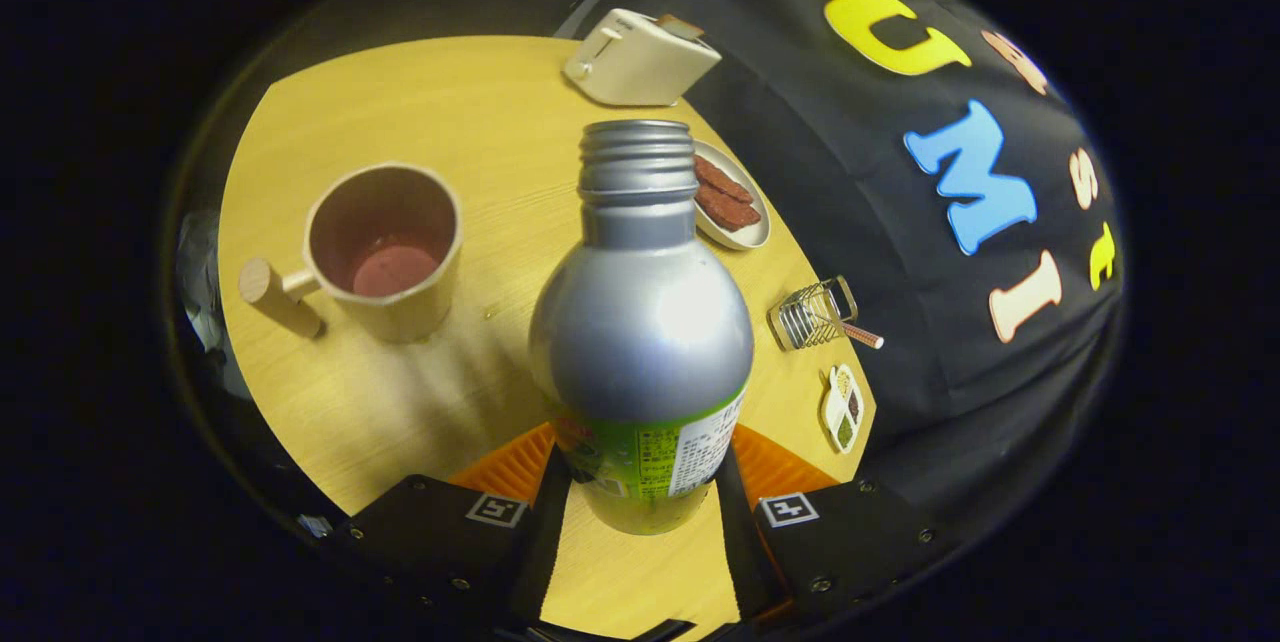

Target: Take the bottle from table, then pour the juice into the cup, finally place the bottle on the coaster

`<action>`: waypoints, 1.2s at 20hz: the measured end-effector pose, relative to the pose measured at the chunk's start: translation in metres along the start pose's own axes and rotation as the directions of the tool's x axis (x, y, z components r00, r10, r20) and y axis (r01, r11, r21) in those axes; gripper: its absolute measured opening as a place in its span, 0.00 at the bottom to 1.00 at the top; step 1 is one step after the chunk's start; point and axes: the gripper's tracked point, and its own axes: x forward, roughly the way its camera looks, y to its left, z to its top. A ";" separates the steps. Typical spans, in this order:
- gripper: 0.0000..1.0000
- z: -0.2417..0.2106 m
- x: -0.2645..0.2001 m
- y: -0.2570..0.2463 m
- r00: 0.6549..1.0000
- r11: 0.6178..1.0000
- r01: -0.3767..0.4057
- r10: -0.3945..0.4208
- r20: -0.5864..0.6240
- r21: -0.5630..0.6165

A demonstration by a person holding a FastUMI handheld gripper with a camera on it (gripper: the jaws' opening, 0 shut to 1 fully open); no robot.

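A: Where's the bottle (640, 322) sitting rn?

B: Between the tongs (640, 482), low on the body. Both fingers are pressing the label band, so they're gripping it. Bottle's looking lifted off the tabletop (420, 392), base hanging free w/ wood showing under it.

A: Cap?

B: Off, threads bare, neck standing upright. Cup (385, 247) is waiting to the left beyond the fingers, dark red stuff already in the bottom.

A: How's it handling, you reckon?

B: Metal shell, smooth & shiny, prob slippery. Stiff enough, but thin walls could be denting if squeezed hard. Weight depends on what's inside, can't tell. Gripping low means it's prob feeling top-heavy when tipping.

A: Better spot?

B: Label's giving more friction than bare metal imo, so staying there, tilting slow. Coaster, can't make it out.
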 end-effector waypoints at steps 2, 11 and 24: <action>0.70 0.001 0.004 -0.008 1.000 0.997 -0.016 0.014 0.027 0.075; 0.70 -0.004 0.022 -0.038 0.991 0.942 -0.079 0.040 0.124 0.327; 0.70 0.021 0.059 -0.087 0.963 0.842 -0.146 0.000 0.271 0.520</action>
